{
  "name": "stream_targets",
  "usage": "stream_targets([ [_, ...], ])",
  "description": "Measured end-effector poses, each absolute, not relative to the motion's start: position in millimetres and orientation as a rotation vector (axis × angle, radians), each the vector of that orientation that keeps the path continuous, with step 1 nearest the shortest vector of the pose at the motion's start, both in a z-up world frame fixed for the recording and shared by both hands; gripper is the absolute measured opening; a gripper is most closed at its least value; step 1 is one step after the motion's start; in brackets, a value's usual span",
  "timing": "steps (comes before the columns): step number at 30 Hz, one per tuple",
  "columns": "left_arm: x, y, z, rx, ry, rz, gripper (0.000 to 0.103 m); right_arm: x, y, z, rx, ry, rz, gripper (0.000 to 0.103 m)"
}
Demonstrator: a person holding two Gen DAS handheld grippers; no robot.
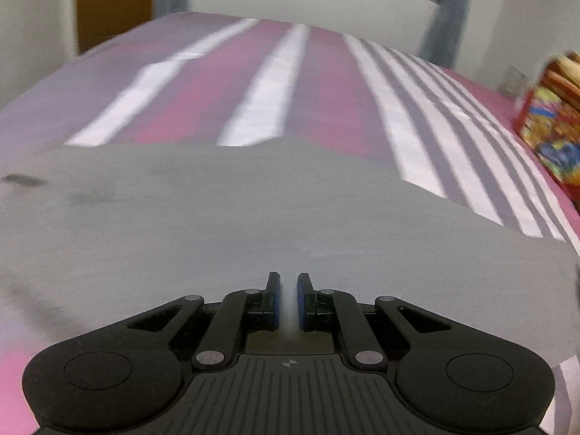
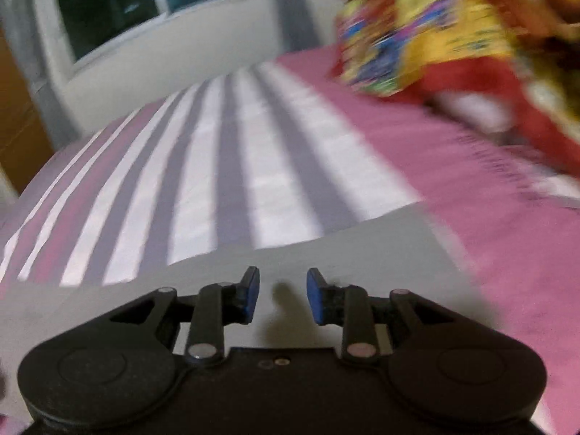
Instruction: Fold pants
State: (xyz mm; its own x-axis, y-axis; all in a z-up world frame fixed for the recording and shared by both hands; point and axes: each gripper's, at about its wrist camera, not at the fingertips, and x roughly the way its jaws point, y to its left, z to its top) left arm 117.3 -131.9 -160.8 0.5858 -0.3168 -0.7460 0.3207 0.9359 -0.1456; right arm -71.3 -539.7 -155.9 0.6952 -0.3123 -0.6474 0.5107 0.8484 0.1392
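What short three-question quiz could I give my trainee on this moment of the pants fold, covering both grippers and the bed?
1. True or false: the left gripper has its jaws nearly closed, with a ridge of the grey pants between them.
2. Multiple choice: the right gripper is A) shut on the pants, B) open over the pants with nothing between its fingers, C) gripping the colourful fabric pile.
3. Fill in: the pants lie on a bedsheet striped in pink, white and ____.

Key: 1 true; 2 B; 3 grey.
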Motion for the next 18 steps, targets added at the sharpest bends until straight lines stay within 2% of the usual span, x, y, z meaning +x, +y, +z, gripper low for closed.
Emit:
stream_targets([
  [3,123,-149,-178,0.035,0.882,-0.361,0.007,-53,-545,-178,0.233,0.759,-0.523,0.028],
  [4,125,-144,-181,0.008,0.884,-0.357,0.007,-56,-556,-188,0.227,0.781,-0.557,0.024],
  [5,125,-139,-181,-0.009,0.886,-0.359,0.007,-65,-567,-194,0.235,0.764,-0.568,0.014],
  [7,121,-135,-180,0.012,0.883,-0.371,0.007,-80,-583,-195,0.243,0.757,-0.609,0.0],
  [10,122,-132,-177,0.007,0.891,-0.364,0.008,-89,-591,-189,0.287,0.755,-0.613,0.0],
  [12,120,-140,-171,0.004,0.889,-0.364,0.008,-93,-583,-180,0.314,0.743,-0.593,0.014],
  [13,118,-146,-168,-0.002,0.886,-0.379,0.008,-96,-578,-175,0.333,0.725,-0.567,0.026],
  [18,105,-186,-161,0.016,0.887,-0.484,0.008,-107,-550,-170,0.326,0.746,-0.486,0.025],
])
